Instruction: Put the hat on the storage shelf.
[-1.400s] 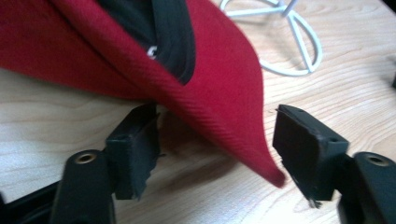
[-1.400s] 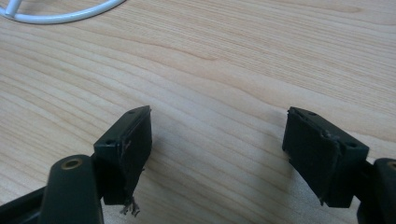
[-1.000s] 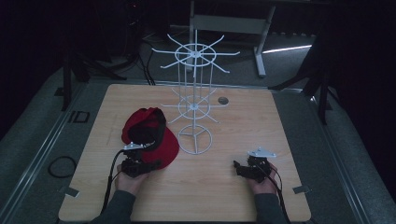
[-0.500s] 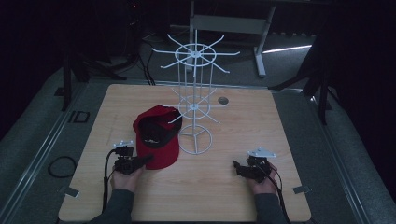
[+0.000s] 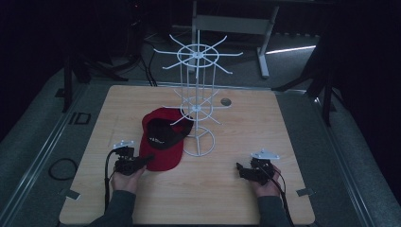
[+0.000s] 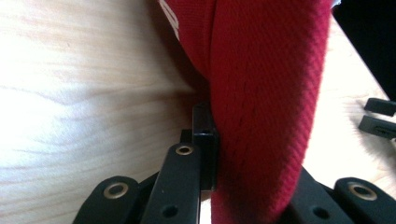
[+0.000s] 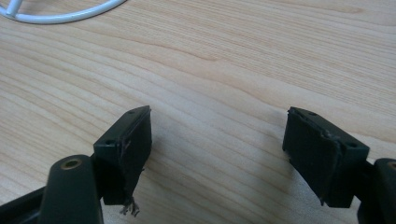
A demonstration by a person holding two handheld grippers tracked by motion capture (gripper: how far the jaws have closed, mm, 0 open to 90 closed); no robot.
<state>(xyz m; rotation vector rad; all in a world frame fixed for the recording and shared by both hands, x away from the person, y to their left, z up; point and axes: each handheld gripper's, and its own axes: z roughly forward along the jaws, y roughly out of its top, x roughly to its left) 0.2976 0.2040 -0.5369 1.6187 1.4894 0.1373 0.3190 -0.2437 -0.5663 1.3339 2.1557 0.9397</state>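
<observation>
The red baseball cap (image 5: 161,138) lies on the surface (image 5: 293,127) beside the white wire rack (image 5: 199,101), its stiff brim clamped in the left gripper (image 5: 147,158). Light, floppy crown; grip the brim. The right gripper (image 5: 239,168) rests with jaws apart.

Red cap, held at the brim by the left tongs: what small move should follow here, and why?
Probably lift the red cap up toward a prong of the white wire rack. The left tongs are shut on its brim, the cap lies low beside the rack's base, and its crown is not hooked on anything. The right tongs rest open on the table, free to steady it.
</observation>
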